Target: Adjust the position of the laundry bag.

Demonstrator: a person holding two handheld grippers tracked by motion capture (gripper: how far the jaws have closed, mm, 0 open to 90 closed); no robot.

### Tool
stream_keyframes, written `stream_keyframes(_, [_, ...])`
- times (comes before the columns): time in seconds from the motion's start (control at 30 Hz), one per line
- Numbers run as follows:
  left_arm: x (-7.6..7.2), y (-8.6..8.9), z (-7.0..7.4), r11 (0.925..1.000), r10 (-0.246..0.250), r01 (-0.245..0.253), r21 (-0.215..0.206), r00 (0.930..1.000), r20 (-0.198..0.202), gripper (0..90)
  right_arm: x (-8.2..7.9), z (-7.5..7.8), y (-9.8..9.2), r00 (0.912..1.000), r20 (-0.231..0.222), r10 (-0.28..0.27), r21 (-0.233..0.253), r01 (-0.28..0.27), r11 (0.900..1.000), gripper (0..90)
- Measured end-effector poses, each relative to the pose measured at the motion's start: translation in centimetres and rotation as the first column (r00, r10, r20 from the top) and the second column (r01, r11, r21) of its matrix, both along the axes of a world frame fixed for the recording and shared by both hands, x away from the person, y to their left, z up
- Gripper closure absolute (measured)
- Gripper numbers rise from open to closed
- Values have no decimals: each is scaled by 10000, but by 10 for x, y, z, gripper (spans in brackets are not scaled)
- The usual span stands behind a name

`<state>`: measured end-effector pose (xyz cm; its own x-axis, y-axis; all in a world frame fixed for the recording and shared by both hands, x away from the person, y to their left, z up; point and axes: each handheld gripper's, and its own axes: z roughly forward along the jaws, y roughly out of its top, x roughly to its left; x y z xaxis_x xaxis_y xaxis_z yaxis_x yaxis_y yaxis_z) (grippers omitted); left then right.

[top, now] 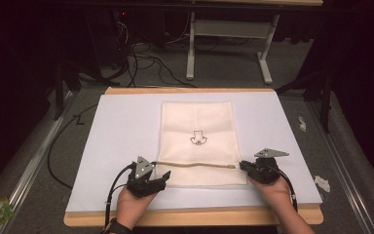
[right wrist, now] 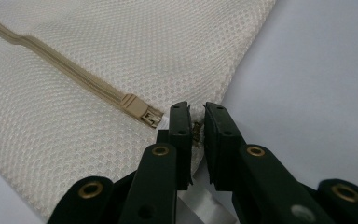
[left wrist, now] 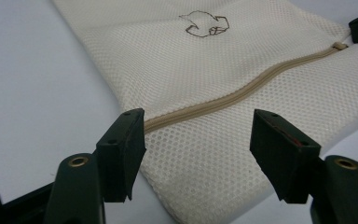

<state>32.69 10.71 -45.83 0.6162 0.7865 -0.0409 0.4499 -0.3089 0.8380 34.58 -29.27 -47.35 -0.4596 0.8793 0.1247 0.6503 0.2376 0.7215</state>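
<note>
Near the desk's front edge lies the mesh bag [top: 198, 141], its zipper [left wrist: 242, 91] shut. Right gripper [right wrist: 196, 126] fingers are clenched on the bag's edge beside the slider [right wrist: 140, 109]; left gripper [left wrist: 198, 140] fingers are released. Best anchor the zipper's left end first. Whether the pull tab is pinched is hidden.
</note>
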Motion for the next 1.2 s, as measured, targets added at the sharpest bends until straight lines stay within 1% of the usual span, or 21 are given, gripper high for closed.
stream_keyframes(0.1, [0,0,0,10000,68,-68,64,10000,63,357,0,0,0,10000,9,59,-28,-59,10000,833])
stream_keyframes(0.17, [0,1,1,9999,105,-105,4,9999,25,362,0,1,-1,9999,162,39,91,-40,10000,836])
stream_keyframes(0.23, [1,2,2,10000,39,-39,-86,10000,-29,394,-1,2,-1,9997,239,6,166,-10,9999,837])
stream_keyframes(0.27, [1,3,3,9999,12,-13,-142,10000,-22,395,-2,4,-1,9991,428,26,249,-37,9997,837])
stream_keyframes(0.3, [1,3,3,9999,12,-13,-142,10000,-22,396,-2,4,-1,9991,428,26,249,-37,9997,837])
stream_keyframes(0.43, [1,4,4,9992,27,-31,-404,10000,-90,402,-4,7,0,9984,556,-109,402,87,9992,838])
stream_keyframes(0.47, [1,5,4,9987,-29,18,-500,9997,-232,418,-5,11,0,9971,755,-97,579,54,9983,838])
stream_keyframes(0.5, [1,5,5,9980,-86,63,-628,9993,-368,421,-6,12,-1,9967,803,-99,661,46,9978,838])
stream_keyframes(0.53, [1,5,5,9980,-86,63,-628,9993,-368,428,-6,12,-1,9967,803,-99,661,46,9978,838])
stream_keyframes(0.57, [1,6,5,9971,-95,60,-758,9989,-454,428,-6,14,-1,9962,853,-161,805,92,9967,838])
stream_keyframes(0.63, [1,7,6,9958,-92,51,-919,9990,-448,426,-6,17,-1,9960,857,-244,1139,145,9934,839])
stream_keyframes(0.7, [0,6,7,9953,-32,1,-964,9995,-317,421,-6,26,-1,9927,1179,-239,1307,83,9914,839])
stream_keyframes(0.77, [-1,7,9,9953,30,-46,-966,9999,-164,416,-7,30,0,9920,1236,-244,1313,80,9913,840])
stream_keyframes(0.8, [-1,7,9,9951,80,-93,-982,9999,-138,410,-7,35,2,9904,1377,-126,1141,-32,9935,840])
stream_keyframes(0.83, [-2,7,9,9952,121,-132,-974,9999,-123,409,-7,37,4,9901,1397,-143,1091,-10,9940,840])
stream_keyframes(0.93, [-3,8,9,9951,113,-121,-986,9999,-90,414,-6,39,6,9900,1406,-137,988,-3,9951,842])
stream_keyframes(0.97, [-3,8,10,9936,144,-156,-1118,9998,-113,414,-4,40,6,9906,1343,-250,1066,106,9942,844])
stream_keyframes(1.03, [-3,8,11,9926,179,-198,-1200,9997,-174,411,-3,41,6,9904,1356,-282,1115,131,9937,844])
stream_keyframes(1.1, [-3,9,12,9895,239,-275,-1418,9993,-274,397,-4,43,7,9872,1559,-350,1211,161,9925,844])
stream_keyframes(1.17, [-4,8,13,9888,260,-298,-1460,9993,-281,401,-10,44,9,9790,1980,-477,1201,240,9925,844])
stream_keyframes(1.2, [-5,6,14,9872,263,-311,-1566,9991,-327,417,-16,45,13,9718,2326,-382,902,176,9958,844])
